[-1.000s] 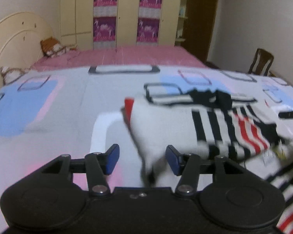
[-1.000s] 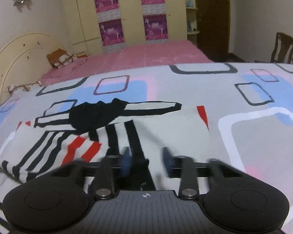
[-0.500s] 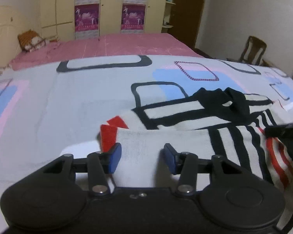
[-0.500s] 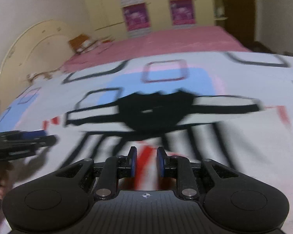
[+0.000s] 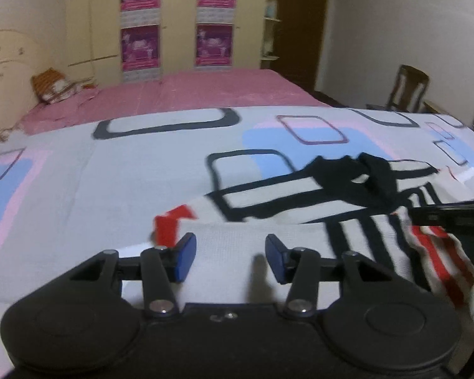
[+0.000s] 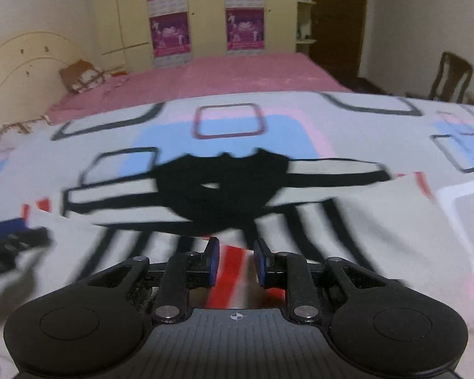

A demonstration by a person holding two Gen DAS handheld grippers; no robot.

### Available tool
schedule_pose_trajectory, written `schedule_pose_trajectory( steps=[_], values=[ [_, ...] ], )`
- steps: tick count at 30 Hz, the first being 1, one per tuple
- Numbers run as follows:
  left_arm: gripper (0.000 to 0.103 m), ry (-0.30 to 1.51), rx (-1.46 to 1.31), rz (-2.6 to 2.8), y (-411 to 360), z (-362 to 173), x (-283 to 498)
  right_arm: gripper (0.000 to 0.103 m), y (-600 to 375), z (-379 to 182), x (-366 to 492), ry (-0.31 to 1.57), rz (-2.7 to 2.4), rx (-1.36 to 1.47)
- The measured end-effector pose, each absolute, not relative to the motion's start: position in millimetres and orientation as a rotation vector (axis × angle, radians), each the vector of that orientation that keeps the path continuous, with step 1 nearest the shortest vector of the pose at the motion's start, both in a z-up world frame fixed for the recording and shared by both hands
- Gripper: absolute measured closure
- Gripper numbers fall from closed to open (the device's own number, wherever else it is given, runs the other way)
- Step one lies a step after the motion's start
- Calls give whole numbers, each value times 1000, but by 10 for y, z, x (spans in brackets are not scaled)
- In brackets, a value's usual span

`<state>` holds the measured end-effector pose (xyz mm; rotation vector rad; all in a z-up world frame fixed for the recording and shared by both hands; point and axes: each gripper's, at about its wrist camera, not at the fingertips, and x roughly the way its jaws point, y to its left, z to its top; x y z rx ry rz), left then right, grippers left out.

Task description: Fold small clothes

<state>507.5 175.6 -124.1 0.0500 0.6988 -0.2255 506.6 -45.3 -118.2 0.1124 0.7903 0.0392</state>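
Note:
A small white shirt with black and red stripes and a black collar (image 5: pixel 300 208) lies spread on the patterned bed sheet (image 5: pixel 110 183). Its left sleeve with a red cuff (image 5: pixel 170 224) is folded over the body. My left gripper (image 5: pixel 230 259) is open just above the white folded sleeve, holding nothing. In the right wrist view the shirt (image 6: pixel 224 189) lies collar away from me. My right gripper (image 6: pixel 235 262) is partly open, low over the red and white stripes, with nothing clamped. The right gripper's tip shows at the right of the left wrist view (image 5: pixel 452 216).
A pink bed (image 5: pixel 189 94) lies beyond the sheet, with a pillow (image 5: pixel 53 87) at its left. A wardrobe with purple posters (image 5: pixel 177 22) stands against the back wall. A wooden chair (image 5: pixel 407 90) stands at the right.
The left gripper drew back a little from the folded sleeve, still open. The right gripper opened slightly and shifted right over the shirt's middle.

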Motion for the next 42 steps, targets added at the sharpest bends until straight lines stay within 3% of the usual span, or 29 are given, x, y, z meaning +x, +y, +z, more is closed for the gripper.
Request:
schedule_pose_trajectory(
  steps=[6, 15, 16, 17, 18, 20, 21, 22, 23, 31, 36, 42],
  values=[
    [47, 742, 31, -211, 1915, -1409, 5218, 80, -20, -1299, 5161, 813, 83, 84],
    [50, 703, 14, -212, 1871, -1241, 5101, 79, -606, -1209, 4994, 783, -68, 102],
    [48, 682, 14, -238, 1788, -1172, 5011, 69, -642, -1156, 4935, 758, -54, 118],
    [48, 673, 26, -262, 1649, -1118, 4907, 40, -654, -1123, 4889, 748, -45, 122],
    [48, 670, 52, -277, 1475, -1083, 4793, 33, -635, -1112, 4841, 743, -20, 118],
    [50, 667, 39, -275, 1226, -1083, 4600, 34, -596, -1108, 4777, 741, 43, 95],
    [50, 672, 8, -287, 1126, -1113, 4516, 40, -573, -1111, 4735, 749, 64, 88],
    [53, 682, 0, -294, 1042, -1161, 4455, 56, -572, -1136, 4712, 771, 94, 90],
    [54, 691, 13, -289, 966, -1218, 4397, 59, -576, -1150, 4664, 796, 112, 89],
    [55, 731, 61, -188, 1365, -1375, 4185, 59, -1269, -1325, 4449, 825, -6, 59],
    [58, 687, 40, -189, 1231, -1151, 4018, 59, -1235, -1141, 4373, 772, 36, 84],
    [56, 764, 40, -169, 1189, -1340, 3974, 59, -1185, -1295, 4329, 824, 72, -1]
  ],
)
